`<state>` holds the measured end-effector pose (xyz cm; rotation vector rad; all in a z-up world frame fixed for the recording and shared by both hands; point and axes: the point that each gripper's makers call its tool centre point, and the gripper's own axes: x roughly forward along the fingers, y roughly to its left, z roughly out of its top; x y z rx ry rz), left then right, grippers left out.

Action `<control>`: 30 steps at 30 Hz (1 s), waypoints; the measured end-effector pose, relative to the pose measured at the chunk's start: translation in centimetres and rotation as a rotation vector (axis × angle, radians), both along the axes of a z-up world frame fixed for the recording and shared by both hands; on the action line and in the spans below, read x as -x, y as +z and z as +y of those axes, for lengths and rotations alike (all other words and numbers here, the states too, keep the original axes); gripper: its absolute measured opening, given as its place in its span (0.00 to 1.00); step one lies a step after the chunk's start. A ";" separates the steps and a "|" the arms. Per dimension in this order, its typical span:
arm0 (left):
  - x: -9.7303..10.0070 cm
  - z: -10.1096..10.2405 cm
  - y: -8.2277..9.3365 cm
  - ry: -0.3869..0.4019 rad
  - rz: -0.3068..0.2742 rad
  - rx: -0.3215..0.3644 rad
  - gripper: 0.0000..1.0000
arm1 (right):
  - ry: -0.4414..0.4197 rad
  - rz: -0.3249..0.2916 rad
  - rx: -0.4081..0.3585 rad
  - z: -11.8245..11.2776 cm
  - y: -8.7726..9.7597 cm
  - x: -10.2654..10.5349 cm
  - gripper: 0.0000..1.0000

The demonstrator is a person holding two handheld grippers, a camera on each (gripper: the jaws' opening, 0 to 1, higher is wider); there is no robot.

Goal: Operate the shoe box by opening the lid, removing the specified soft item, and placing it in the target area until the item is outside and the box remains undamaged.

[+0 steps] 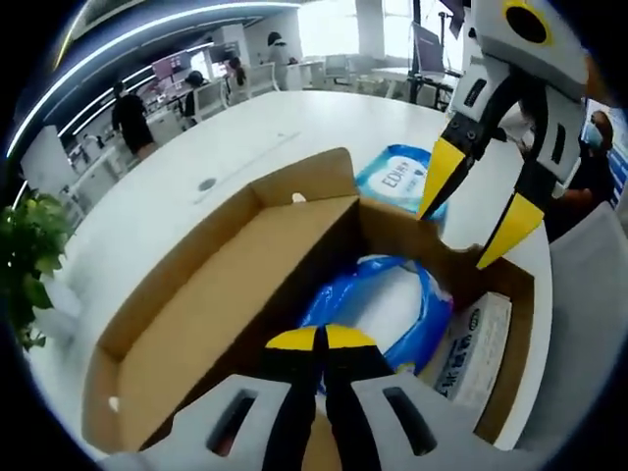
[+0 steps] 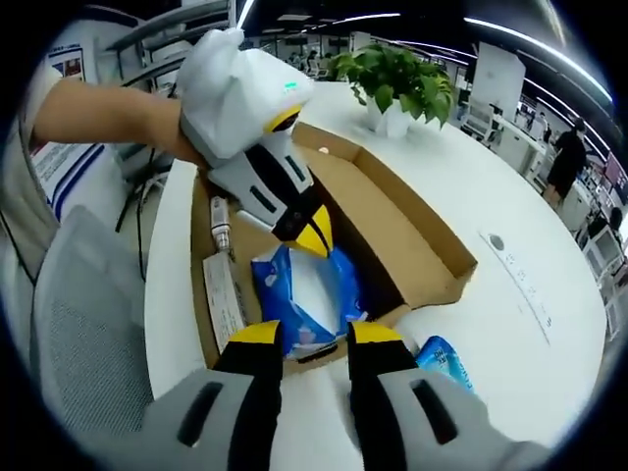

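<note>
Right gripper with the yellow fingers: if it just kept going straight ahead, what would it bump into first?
Probably the blue packet lying in the open shoe box. The right gripper points at it over the near wall, though depth is hard to judge.

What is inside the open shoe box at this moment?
Inside the shoe box lie a blue plastic pack, with the left gripper closed above it, and a white printed carton along one wall. Whatever lies under the pack is covered.

one shoe box (image 1: 196, 324), two blue packs (image 1: 392, 304), one white carton (image 1: 476, 348), one plant (image 2: 392, 74)
</note>
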<state>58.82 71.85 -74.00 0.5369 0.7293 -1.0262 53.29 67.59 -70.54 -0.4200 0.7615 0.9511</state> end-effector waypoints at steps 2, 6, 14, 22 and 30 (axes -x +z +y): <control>0.0 0.0 0.1 -0.003 0.000 0.007 0.00 | 0.016 0.006 0.006 0.4 -0.4 0.0 0.24; 0.1 0.1 0.2 -0.021 -0.006 0.010 0.00 | 0.049 0.014 0.023 1.2 -1.1 -0.1 0.23; 0.2 0.4 0.7 -0.014 0.003 0.034 0.00 | 0.104 0.029 0.070 2.3 -2.8 -0.2 0.22; 0.1 0.4 1.0 -0.018 -0.004 0.052 0.00 | 0.136 0.045 0.083 3.3 -4.1 0.0 0.12; 0.3 0.4 1.0 -0.015 0.000 0.052 0.00 | 0.145 0.043 0.091 3.9 -4.7 -0.1 0.09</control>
